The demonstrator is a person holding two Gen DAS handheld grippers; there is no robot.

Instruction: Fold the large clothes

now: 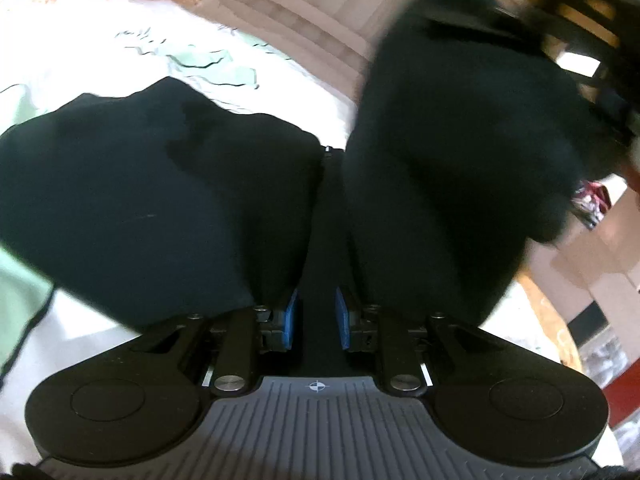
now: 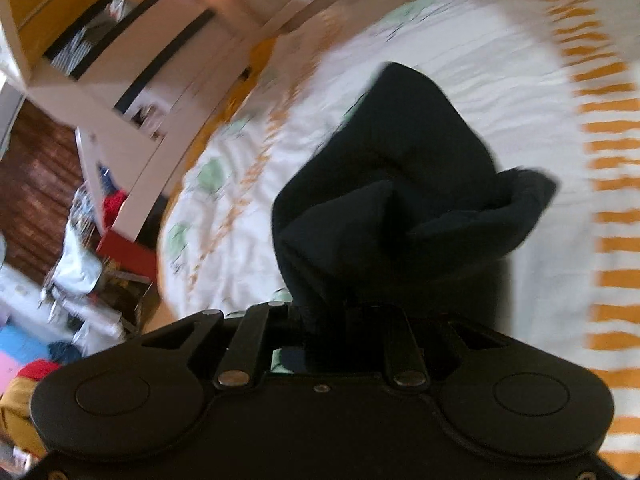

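Observation:
A large black garment [image 1: 140, 184] lies partly on the bed, and another part of it [image 1: 460, 140] rises to the upper right. My left gripper [image 1: 326, 184] is shut on the garment, with a dark strip of cloth running between its blue pads [image 1: 294, 318]. The fabric drapes over both fingers. At the upper right a blurred black frame [image 1: 584, 52] looks like the other gripper, up by the raised cloth. In the right wrist view the black garment [image 2: 400, 184] bunches out of my right gripper [image 2: 344, 292]. That gripper is shut on it, its fingers hidden under the cloth.
The bed sheet [image 2: 500, 60] is white with green patches and orange stripes [image 2: 612, 128]. White cupboards and shelves [image 2: 132, 92] stand past the bed's left edge. Clutter and a red box [image 2: 128, 254] lie on the floor there. Cardboard boxes [image 1: 592, 276] sit to the right.

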